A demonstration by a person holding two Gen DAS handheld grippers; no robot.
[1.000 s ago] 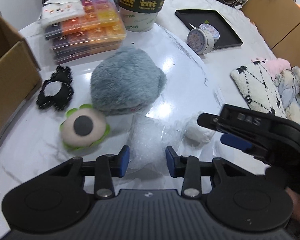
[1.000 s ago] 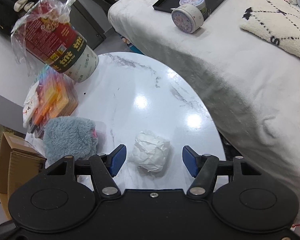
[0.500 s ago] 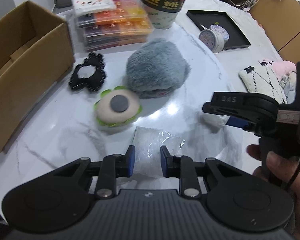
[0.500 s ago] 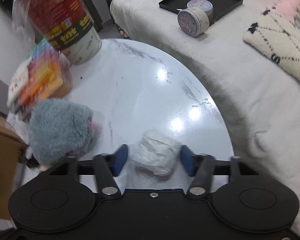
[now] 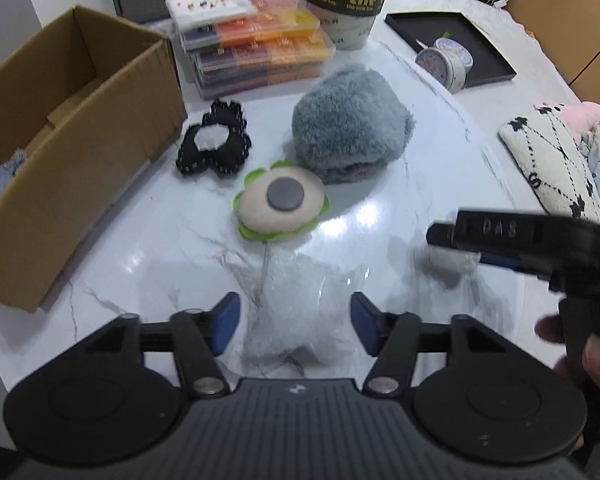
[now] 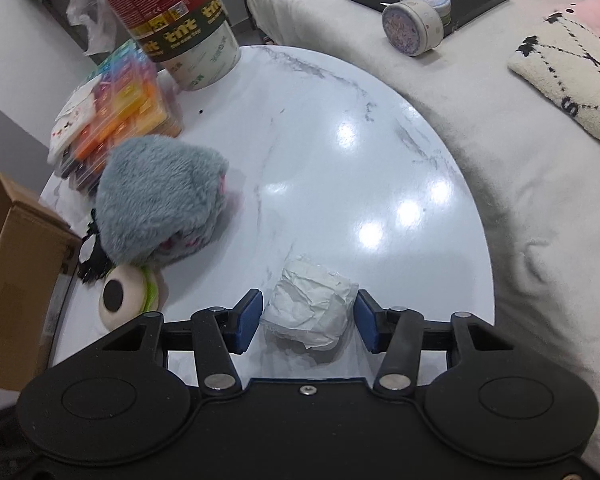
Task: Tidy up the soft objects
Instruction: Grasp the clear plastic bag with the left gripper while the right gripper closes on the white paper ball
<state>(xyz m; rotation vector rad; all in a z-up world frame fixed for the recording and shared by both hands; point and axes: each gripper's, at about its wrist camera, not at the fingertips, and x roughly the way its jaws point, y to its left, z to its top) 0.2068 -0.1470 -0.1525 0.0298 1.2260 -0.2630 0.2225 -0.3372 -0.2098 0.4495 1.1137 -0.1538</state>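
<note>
On the white marble table (image 5: 428,160) lie a grey fluffy plush (image 5: 350,118), a cream and green eye cushion (image 5: 282,202) and a black lace scrunchie (image 5: 216,146). My left gripper (image 5: 294,324) is open, its jaws on either side of a clear plastic bag (image 5: 296,300). My right gripper (image 6: 308,322) stands with its jaws close around a crumpled white paper wad (image 6: 310,316); whether the pads press on it does not show. The right gripper also shows in the left wrist view (image 5: 460,246). The plush (image 6: 162,196) and eye cushion (image 6: 126,294) show in the right wrist view.
An open cardboard box (image 5: 56,132) stands at the left table edge. A stack of colourful bead cases (image 5: 256,36) and a tnt tub (image 5: 346,0) stand at the back. A black tray (image 5: 452,46), a round tin (image 5: 442,64) and folded textiles (image 5: 552,164) lie on the bed to the right.
My left gripper has opened wide around the plastic bag after being nearly shut. My right gripper has closed in around the paper wad. Both views have shifted toward the cardboard box.
</note>
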